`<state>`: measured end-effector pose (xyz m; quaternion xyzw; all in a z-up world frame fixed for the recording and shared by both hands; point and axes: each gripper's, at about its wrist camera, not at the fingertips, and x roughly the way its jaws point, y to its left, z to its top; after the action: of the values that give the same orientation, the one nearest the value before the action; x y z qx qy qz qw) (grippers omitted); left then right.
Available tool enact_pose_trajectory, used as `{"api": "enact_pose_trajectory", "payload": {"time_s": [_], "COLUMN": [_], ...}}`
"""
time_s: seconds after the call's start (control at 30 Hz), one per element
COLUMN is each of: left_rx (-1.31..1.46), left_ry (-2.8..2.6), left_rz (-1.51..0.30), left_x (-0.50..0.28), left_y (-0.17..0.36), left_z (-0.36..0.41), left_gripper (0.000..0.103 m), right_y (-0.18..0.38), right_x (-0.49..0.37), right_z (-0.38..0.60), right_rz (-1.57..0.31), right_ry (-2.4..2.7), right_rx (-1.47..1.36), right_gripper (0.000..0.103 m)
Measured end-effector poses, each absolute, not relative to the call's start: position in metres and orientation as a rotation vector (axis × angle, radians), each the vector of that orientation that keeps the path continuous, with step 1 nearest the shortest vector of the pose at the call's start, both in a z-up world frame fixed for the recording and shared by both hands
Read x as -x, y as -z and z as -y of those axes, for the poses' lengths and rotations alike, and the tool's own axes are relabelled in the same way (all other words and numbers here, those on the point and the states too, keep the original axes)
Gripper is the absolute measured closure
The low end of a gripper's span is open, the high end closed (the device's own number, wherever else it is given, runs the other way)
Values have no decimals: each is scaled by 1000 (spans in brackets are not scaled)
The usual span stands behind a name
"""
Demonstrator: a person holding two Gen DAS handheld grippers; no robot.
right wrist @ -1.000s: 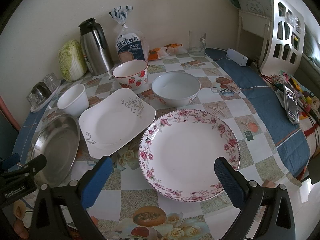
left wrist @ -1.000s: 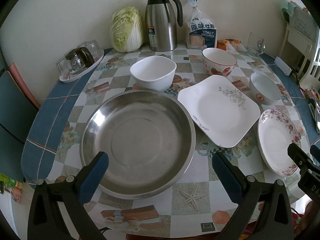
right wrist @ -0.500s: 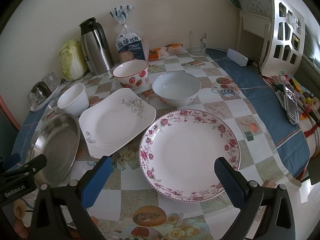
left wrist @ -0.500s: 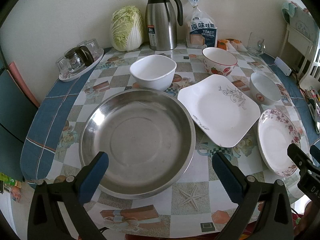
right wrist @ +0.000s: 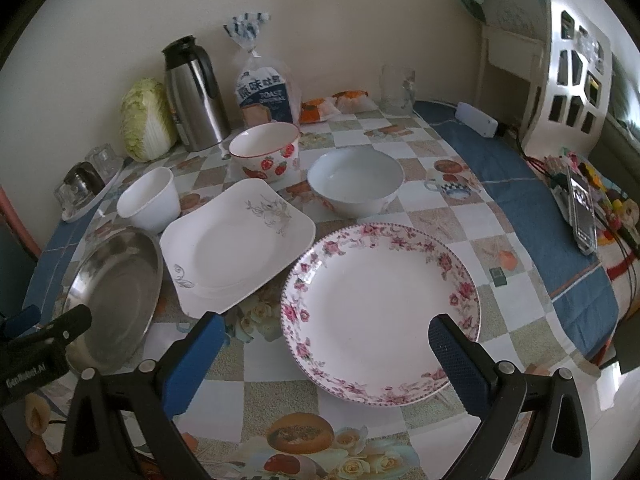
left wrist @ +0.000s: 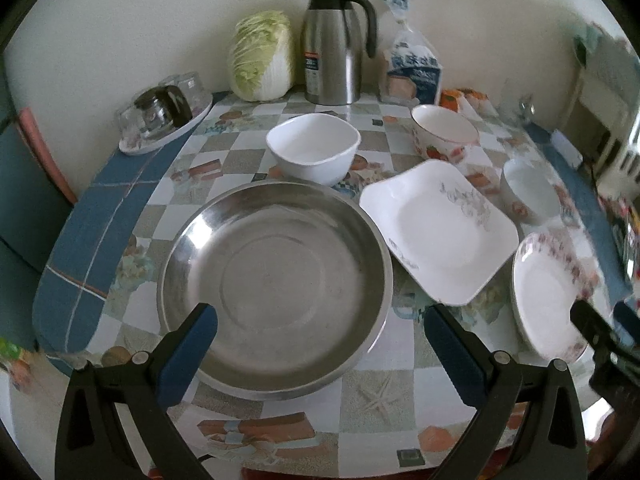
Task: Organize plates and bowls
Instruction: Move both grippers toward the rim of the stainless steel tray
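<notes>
While the steel basin (left wrist: 276, 276) lies on the checkered desk (left wrist: 376, 396) at the near left, the left tongs (left wrist: 320, 344) hover over its near rim with both blue pads spread wide and gripping nothing. Just right of the basin sits the square white plate (right wrist: 236, 244), its corner close to the floral round plate (right wrist: 380, 312), above whose near edge the right tongs (right wrist: 326, 352) hang, likewise apart and empty. Behind these stand a white square bowl (left wrist: 314, 148), a strawberry bowl (right wrist: 266, 152) and a plain round bowl (right wrist: 356, 182). Along the wall are a cabbage (left wrist: 262, 56), a steel thermos jug (left wrist: 334, 44) and a toast bag (right wrist: 266, 92).
</notes>
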<state>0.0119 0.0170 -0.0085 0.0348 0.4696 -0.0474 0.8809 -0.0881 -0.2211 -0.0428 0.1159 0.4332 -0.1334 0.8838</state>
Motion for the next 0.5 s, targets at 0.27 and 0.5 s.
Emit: {"api": "enact_pose_trajectory", "payload": {"time_s": [0.27, 0.5], "left_rx": [125, 202], "left_ry": [35, -93], "left_rz": [-934, -882], "left_x": [-42, -69], "left_y": [-19, -30], "left_z": [-44, -65], "left_gripper": [0, 0], "right_y": [20, 7], "right_x": [62, 30], "right_z": [213, 209], "right_rz": [-893, -879], "right_ry": [241, 222], "right_rx": [-229, -251], "right_gripper": [0, 0]}}
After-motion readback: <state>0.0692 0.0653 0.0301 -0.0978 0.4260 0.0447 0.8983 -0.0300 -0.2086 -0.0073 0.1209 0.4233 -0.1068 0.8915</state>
